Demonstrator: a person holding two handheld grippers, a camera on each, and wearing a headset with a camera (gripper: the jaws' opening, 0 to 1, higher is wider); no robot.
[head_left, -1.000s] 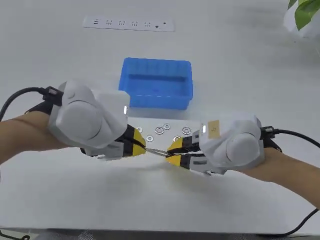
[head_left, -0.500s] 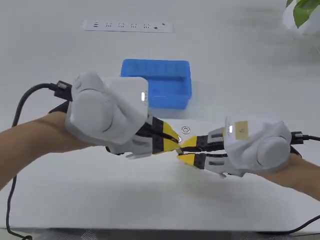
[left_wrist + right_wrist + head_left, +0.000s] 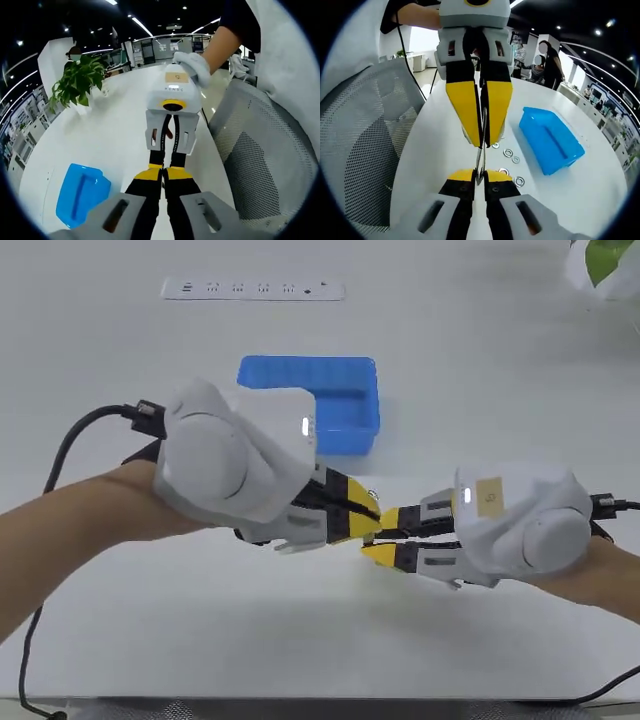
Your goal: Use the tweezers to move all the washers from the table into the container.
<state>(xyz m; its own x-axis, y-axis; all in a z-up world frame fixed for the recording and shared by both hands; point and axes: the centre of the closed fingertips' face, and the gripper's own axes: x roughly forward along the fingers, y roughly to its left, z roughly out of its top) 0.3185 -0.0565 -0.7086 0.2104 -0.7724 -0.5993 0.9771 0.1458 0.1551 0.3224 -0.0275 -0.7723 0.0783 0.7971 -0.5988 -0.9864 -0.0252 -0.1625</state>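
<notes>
Since a second ago both tools have slid rightward along the near side of the blue container (image 3: 345,390). The left tool (image 3: 370,518) went farther, and its body now covers the patch where the washers lay in plain sight.

The risk, as I judge it, is that the thin tweezers (image 3: 480,159) are shared between two grips. If one lets go before the other is secure, they could twist, slip out and drop among the washers (image 3: 508,152), scattering them away from the container. A squeeze across both arms would also pinch the tips together, unable to take a washer.

The right tool (image 3: 479,173) is clenched on one end of the tweezers. The left tool's yellow jaws stand almost together around the other end, clamped on it as far as the right gripper view shows. The washers lie loose on the tabletop (image 3: 300,640) just beside the container.
</notes>
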